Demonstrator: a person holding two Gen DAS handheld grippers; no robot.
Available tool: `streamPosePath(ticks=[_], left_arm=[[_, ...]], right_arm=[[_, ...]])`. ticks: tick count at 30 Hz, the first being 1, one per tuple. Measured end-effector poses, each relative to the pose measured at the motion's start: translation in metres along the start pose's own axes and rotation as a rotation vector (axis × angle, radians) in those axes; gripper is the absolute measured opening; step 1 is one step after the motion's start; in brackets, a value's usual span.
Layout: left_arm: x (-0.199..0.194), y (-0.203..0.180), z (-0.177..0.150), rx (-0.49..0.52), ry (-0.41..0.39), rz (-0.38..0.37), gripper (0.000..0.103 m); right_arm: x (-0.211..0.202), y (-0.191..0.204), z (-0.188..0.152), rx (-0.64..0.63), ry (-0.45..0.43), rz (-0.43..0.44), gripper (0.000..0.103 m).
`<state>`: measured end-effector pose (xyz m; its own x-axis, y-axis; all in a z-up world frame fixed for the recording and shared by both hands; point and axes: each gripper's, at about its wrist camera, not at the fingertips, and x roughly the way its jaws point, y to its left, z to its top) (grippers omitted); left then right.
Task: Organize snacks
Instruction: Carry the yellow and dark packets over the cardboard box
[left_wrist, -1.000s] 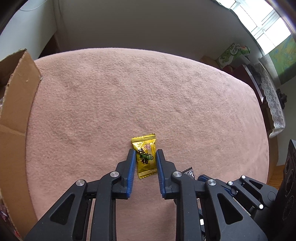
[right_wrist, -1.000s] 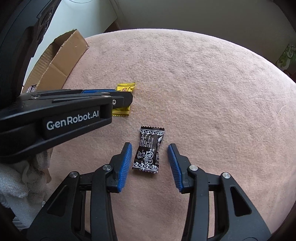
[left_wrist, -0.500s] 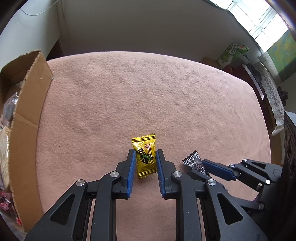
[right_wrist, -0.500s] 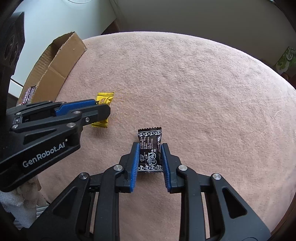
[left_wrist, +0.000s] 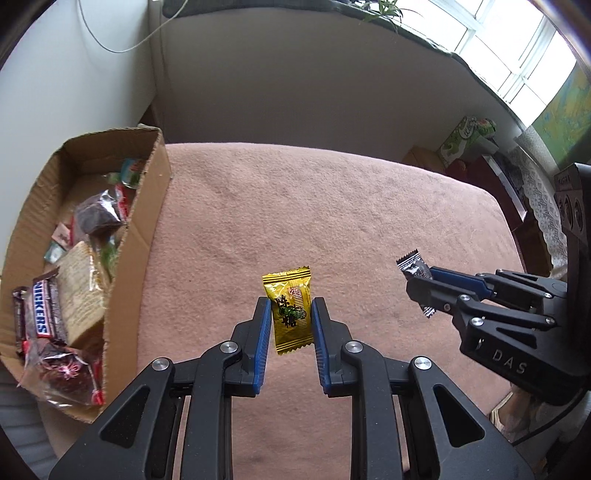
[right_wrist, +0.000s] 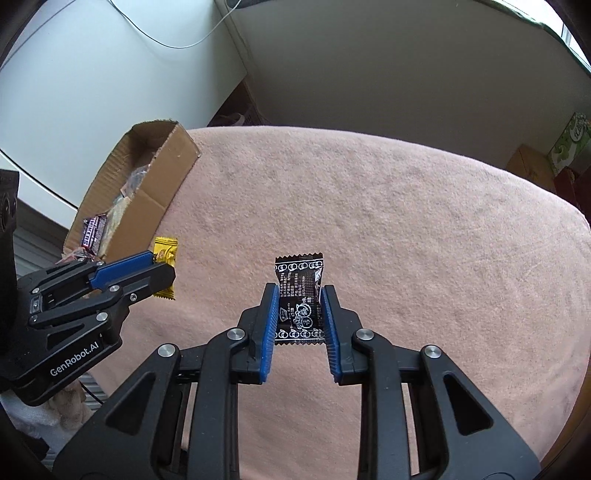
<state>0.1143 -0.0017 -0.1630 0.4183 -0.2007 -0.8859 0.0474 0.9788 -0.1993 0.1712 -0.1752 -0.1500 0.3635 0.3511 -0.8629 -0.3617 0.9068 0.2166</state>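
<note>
While each clamps a candy, left gripper (left_wrist: 288, 314) and right gripper (right_wrist: 300, 299) hover level.

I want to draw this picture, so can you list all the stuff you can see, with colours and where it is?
yellow candy: one, gold wrapper, between the left gripper's fingers.
black candy: one, black with white print, between the right gripper's fingers.
cardboard box: one, brown, left edge of the table, full of snacks.
Snickers bar: one, brown wrapper, inside the box.
table cover: one, pink, under everything.
green carton: one, green, far right by the window.
left gripper: one, black with blue pads.
right gripper: one, black with blue pads.
</note>
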Motion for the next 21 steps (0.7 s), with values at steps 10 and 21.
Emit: streamPosePath(ticks=[10, 21], left_arm=[[-0.038, 0.040, 0.002, -0.071, -0.081, 0.045, 0.020], [-0.053, 0.097, 0.014, -0.162, -0.119, 0.106, 0.020]], right_arm=[[-0.009, 0.057, 0.038, -0.112, -0.049, 0.056, 0.024], [0.006, 0.128, 0.087, -0.232, -0.058, 0.110, 0.024]])
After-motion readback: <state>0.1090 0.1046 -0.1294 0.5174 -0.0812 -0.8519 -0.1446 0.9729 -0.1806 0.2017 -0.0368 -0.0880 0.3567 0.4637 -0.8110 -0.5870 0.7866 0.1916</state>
